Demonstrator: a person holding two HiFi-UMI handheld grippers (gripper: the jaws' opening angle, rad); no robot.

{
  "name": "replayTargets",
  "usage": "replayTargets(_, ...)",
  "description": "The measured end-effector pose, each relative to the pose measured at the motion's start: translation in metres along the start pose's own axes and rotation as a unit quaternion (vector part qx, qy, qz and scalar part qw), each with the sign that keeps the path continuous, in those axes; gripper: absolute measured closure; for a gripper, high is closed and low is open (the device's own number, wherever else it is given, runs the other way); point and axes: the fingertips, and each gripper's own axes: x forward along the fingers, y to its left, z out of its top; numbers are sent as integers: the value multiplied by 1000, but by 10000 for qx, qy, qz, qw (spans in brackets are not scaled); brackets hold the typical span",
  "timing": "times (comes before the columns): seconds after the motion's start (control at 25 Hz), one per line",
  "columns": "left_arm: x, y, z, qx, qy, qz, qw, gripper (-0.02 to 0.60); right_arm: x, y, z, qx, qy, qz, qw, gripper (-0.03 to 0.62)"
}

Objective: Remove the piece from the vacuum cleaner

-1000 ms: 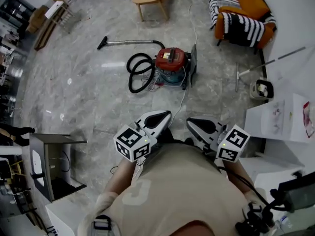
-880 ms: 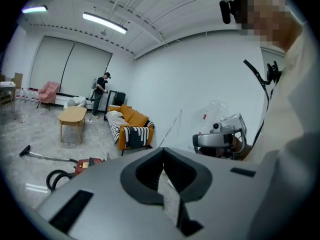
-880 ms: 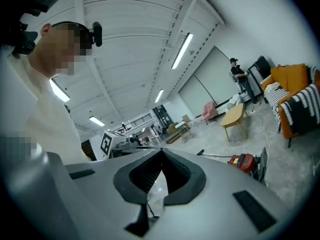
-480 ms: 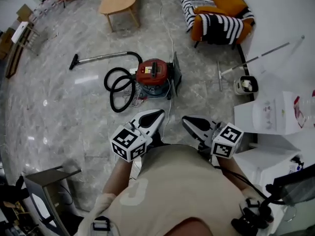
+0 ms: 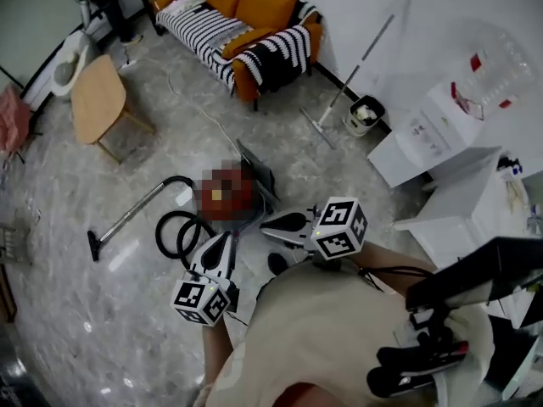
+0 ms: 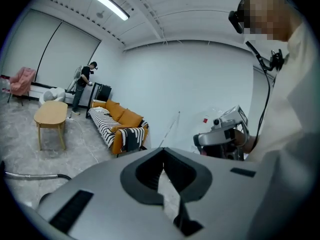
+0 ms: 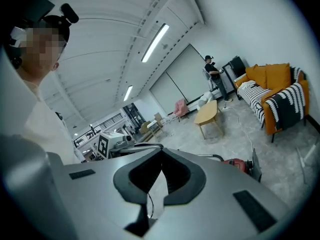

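— How is the vacuum cleaner (image 5: 225, 195) seen?
— A red canister is shown on the grey marble floor (image 5: 170, 142), mid-scene, partly covered by a mosaic patch. A black hose (image 5: 158, 236) is coiled just left of it. A grey wand (image 5: 129, 214) is laid out further left and ends in a dark nozzle (image 5: 93, 246). An orange sofa (image 5: 246, 2) is seen far behind.

— How are the grippers held?
— Both are held out before the person's chest, close to the canister's near side but apart from it. The left gripper (image 5: 227, 240) is pointed away toward the hose. The right gripper (image 5: 265, 224) is pointed leftward toward the canister's base.

— And the fingers?
— In each gripper view the fingers are seen closed tip to tip, with nothing held between them.
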Motion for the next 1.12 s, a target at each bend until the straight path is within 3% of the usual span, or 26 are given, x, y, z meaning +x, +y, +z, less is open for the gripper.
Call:
replayTargets(0.4,56,28,8,249,218,44,9994,578,-6,-75,22,609,-76,-366,9974,603)
replayTargets(0.76,119,62,22,74,565,847,9948,578,4,-175,48,811,453,13,9957,603)
replayTargets(0.92,146,68,25,98,854,1182,9893,578,2,-227,45,970,764,-12,9923,603)
replayTargets(1.12,182,74,22,-186,1020,1548,9825,578,3,-277,39,1207,1305,198,9839,603)
